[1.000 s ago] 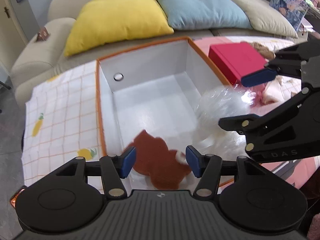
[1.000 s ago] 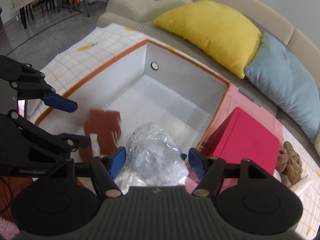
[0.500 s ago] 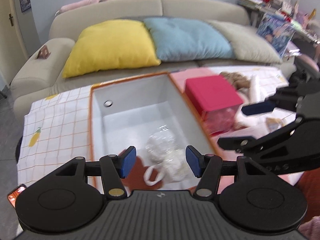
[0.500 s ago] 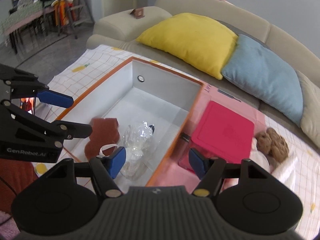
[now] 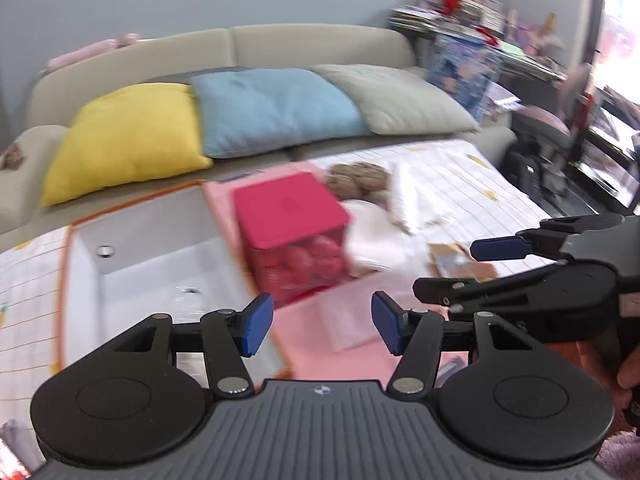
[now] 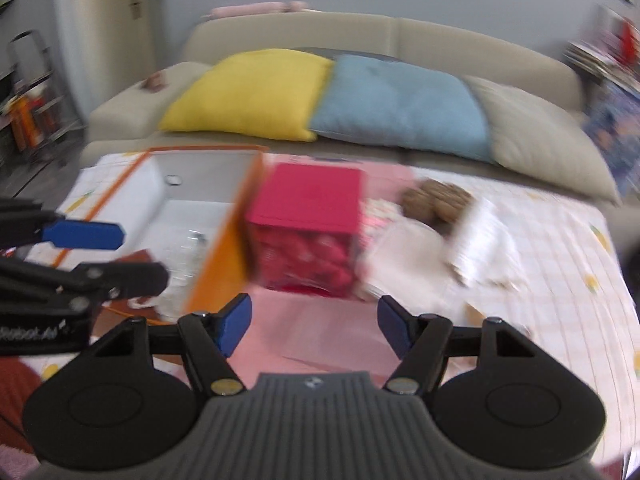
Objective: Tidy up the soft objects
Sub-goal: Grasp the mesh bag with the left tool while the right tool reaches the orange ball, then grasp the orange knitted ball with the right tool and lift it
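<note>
An orange-rimmed white storage box (image 5: pixel 132 272) (image 6: pixel 196 200) sits at the left; a clear plastic bag (image 6: pixel 188 256) and a brown soft item (image 6: pixel 138 258) lie inside it. A red-lidded box (image 5: pixel 288 216) (image 6: pixel 312 216) stands beside it on a pink sheet. A brown plush toy (image 5: pixel 356 180) (image 6: pixel 436 200) and white soft items (image 5: pixel 380 236) (image 6: pixel 476 240) lie to the right. My left gripper (image 5: pixel 320 326) is open and empty above the pink sheet. My right gripper (image 6: pixel 314 326) is open and empty, pulled back from the box.
A beige sofa (image 5: pixel 320 52) carries yellow (image 5: pixel 128 140), blue (image 5: pixel 272 112) and beige (image 5: pixel 400 100) cushions behind the checked cloth (image 6: pixel 560 280). Cluttered shelves (image 5: pixel 460 8) stand at the far right. Both views are motion-blurred.
Both grippers have lifted up and back from the white box and swung right. The plastic bag and brown item stay in the box, let go.
</note>
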Demonstrator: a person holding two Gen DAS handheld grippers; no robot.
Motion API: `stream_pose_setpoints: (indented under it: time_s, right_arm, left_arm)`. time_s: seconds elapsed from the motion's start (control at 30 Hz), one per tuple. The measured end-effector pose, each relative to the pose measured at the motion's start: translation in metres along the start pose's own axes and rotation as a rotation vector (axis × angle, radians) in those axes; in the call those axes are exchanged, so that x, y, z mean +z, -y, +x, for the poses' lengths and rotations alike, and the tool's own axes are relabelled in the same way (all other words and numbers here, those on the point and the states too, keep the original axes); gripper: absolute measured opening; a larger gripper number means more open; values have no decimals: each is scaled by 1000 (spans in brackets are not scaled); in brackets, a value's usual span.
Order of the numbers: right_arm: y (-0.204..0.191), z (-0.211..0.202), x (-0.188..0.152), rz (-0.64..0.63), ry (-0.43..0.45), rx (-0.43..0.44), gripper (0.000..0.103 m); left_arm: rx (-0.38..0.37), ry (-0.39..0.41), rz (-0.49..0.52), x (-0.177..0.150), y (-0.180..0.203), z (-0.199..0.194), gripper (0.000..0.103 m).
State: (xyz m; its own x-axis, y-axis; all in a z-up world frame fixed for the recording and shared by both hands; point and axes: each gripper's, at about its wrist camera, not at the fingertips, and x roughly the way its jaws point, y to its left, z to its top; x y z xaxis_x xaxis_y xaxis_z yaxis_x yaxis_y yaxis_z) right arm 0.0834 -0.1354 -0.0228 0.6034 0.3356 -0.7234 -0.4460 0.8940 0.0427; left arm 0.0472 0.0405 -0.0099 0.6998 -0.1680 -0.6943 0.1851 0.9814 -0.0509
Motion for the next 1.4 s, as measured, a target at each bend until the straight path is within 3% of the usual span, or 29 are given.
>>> stream_pose_setpoints:
  time_s: [0.13, 0.27, 0.33, 0.37, 0.5, 0.7, 0.93, 1.07, 1.13, 1.2, 1.3, 1.4]
  right_arm:
    - [28, 7, -19, 74, -49, -81, 69]
    - [54, 16, -40, 145, -109, -108, 69]
    - [62, 21, -46, 150, -134, -139, 69]
    - [67, 23, -49, 153, -142, -152, 69]
    - [85, 31, -54, 201, -164, -181, 69]
    - [104, 47, -57, 231, -199, -193, 69]
    - [114, 69, -53, 251, -229, -169, 69]
    - [119, 80, -52, 248, -245, -169, 69]
    - [121, 84, -52, 255, -248, -162, 69]
    - [122, 88, -51, 259, -248, -156, 69]
    - [122, 91, -47, 256, -242, -145, 69]
    - [121, 94, -43, 249, -232, -137, 69]
  left_arm:
    - [-63, -24, 40, -7, 22, 17, 67]
    - [-88, -49, 132, -12, 43, 39, 68]
    - [-105, -61, 196, -14, 52, 53, 71]
    - [-112, -70, 226, -15, 55, 59, 77]
    - [-95, -81, 363, -21, 71, 85, 82]
    - [-12, -138, 613, -34, 90, 130, 83]
    - [11, -197, 753, -43, 94, 175, 82]
    - [15, -213, 796, -44, 94, 190, 70]
    - [9, -219, 795, -43, 94, 197, 57]
    - [-7, -224, 783, -43, 93, 200, 36]
    - [-20, -250, 742, -42, 92, 205, 14]
    - [-20, -241, 665, -39, 88, 201, 3]
